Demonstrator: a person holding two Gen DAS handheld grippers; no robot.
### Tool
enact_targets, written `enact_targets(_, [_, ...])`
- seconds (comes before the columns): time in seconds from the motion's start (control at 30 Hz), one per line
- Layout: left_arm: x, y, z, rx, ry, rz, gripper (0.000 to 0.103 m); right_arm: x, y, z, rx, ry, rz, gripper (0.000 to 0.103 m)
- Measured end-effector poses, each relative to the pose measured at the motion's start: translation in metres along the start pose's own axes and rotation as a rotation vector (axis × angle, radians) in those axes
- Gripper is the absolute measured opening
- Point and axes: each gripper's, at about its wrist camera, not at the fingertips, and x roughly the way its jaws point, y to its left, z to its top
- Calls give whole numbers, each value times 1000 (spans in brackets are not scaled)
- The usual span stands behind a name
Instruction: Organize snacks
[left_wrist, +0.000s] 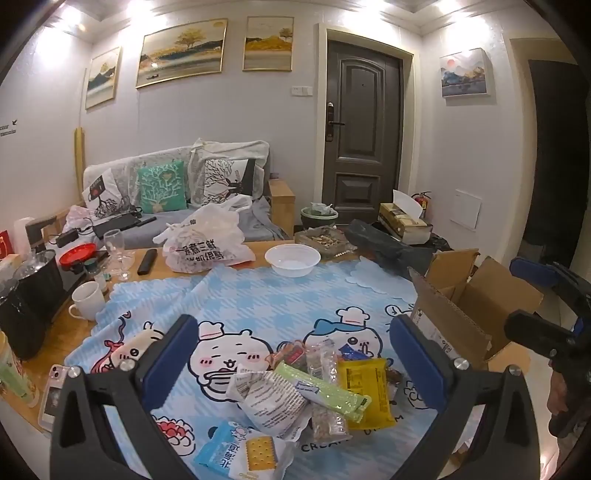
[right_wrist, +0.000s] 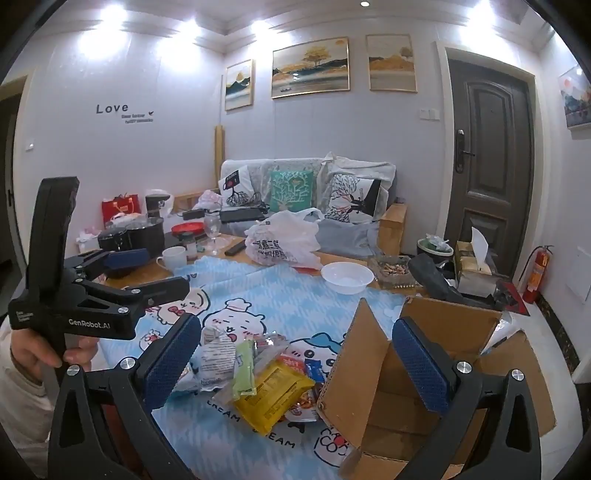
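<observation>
while both grippers hang with jaws released and empty, sorting is unstarted. next move: left gripper (left_wrist: 293, 354) takes a snack (left_wrist: 365, 391) to the box (right_wrist: 436, 354).

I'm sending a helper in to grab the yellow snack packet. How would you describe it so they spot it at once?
Find the blue cartoon tablecloth and the snack pile beside the open cardboard box. The yellow packet lies flat on the pile's box side, partly under a pale green packet; it is the only solid yellow wrapper.
</observation>
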Motion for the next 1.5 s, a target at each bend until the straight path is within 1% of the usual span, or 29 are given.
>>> enact_targets(0.43, [-2, 2, 1, -9, -5, -2, 102, -3, -1, 0, 4, 6, 9, 103])
enact_targets(1.5, [1, 0, 0, -7, -8, -14, 102, -1, -2, -4, 10, 14, -1, 103])
